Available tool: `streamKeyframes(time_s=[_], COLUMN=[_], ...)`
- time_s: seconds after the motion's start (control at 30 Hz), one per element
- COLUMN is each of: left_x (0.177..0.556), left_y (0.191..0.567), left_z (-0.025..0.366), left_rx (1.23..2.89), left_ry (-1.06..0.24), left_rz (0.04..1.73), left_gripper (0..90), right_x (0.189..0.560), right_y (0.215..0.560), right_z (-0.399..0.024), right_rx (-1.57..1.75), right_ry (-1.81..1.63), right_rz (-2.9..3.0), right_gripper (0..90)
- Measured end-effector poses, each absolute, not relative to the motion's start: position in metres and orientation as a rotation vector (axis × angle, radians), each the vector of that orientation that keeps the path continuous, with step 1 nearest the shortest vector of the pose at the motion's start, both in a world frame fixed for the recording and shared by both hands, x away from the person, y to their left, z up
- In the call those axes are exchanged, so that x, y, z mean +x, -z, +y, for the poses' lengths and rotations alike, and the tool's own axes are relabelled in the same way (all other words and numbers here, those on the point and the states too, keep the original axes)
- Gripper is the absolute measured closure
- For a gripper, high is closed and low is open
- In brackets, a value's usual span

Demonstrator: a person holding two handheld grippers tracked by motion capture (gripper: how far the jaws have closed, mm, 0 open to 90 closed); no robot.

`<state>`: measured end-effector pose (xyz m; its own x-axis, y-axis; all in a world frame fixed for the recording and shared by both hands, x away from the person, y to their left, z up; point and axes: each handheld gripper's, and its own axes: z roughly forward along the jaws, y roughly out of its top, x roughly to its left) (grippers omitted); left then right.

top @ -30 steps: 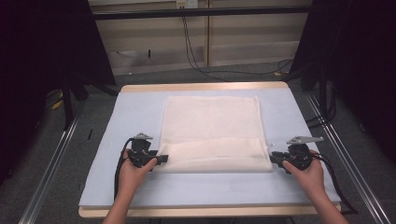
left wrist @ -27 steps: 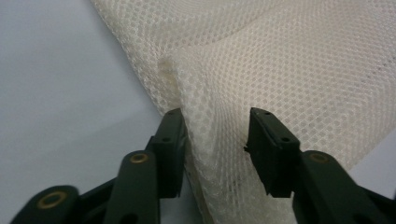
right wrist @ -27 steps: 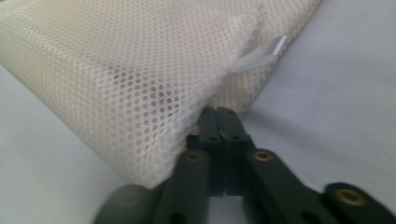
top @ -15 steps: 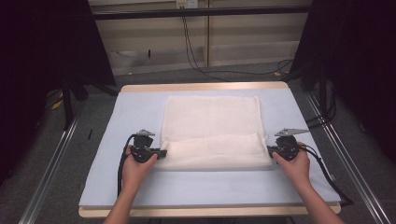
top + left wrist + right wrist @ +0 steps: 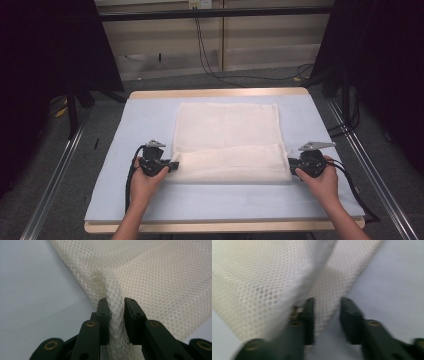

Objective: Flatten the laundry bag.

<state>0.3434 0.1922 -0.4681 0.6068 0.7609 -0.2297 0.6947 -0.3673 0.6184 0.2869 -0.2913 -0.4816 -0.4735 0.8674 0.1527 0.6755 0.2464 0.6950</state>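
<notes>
Cream mesh cloth [image 5: 227, 142] lies mid-frame on the pale blue desk [image 5: 125, 135], its near edge folded back over itself. Left claw [image 5: 116, 315] is clenched on a pinched ridge of the cloth at its lower-left corner. Right claw [image 5: 327, 315] stands released, jaws apart, mesh between them, at the lower-right corner.

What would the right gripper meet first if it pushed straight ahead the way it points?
Probably the mesh cloth: the right gripper stands open at its near right corner, a cloth edge already running between its jaws, though the view is blurred.
</notes>
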Motion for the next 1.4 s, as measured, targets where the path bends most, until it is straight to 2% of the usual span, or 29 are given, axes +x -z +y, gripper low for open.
streamKeyframes(time_s=[0.07,0.13,0.33,0.6,0.7,0.77,1.1,1.23,1.33,1.4], left_x=[0.343,0.344,0.349,0.361,0.358,0.357,0.341,0.332,0.325,0.323], left_y=[0.469,0.468,0.465,0.467,0.464,0.462,0.451,0.449,0.447,0.446], left_z=[0.191,0.19,0.186,0.193,0.197,0.199,0.208,0.214,0.217,0.22], left_rx=[2.116,2.115,2.149,2.084,2.06,2.055,2.034,2.034,2.031,2.032], left_ry=[-0.134,-0.146,-0.232,-0.216,-0.219,-0.213,-0.18,-0.155,-0.139,-0.147], left_rz=[1.159,1.16,1.167,1.188,1.181,1.172,1.093,1.074,1.071,1.075], left_gripper=[75.1,77.7,80.8,80.4,78.4,77.5,76.2,75.7,72.0,65.8], right_x=[0.29,0.294,0.312,0.337,0.332,0.328,0.3,0.286,0.278,0.274], right_y=[0.481,0.481,0.479,0.48,0.476,0.471,0.457,0.46,0.464,0.467], right_z=[-0.289,-0.287,-0.278,-0.276,-0.279,-0.28,-0.279,-0.281,-0.283,-0.285], right_rx=[1.439,1.441,1.429,1.456,1.44,1.437,1.294,1.251,1.24,1.252], right_ry=[-1.047,-1.061,-1.014,-1.02,-1.01,-1.024,-1.221,-1.233,-1.218,-1.213], right_rz=[2.278,2.274,2.24,2.203,2.184,2.168,2.235,2.279,2.299,2.303], right_gripper=[85.9,88.2,88.5,85.9,77.2,75.1,81.5,80.5,80.0,79.2])
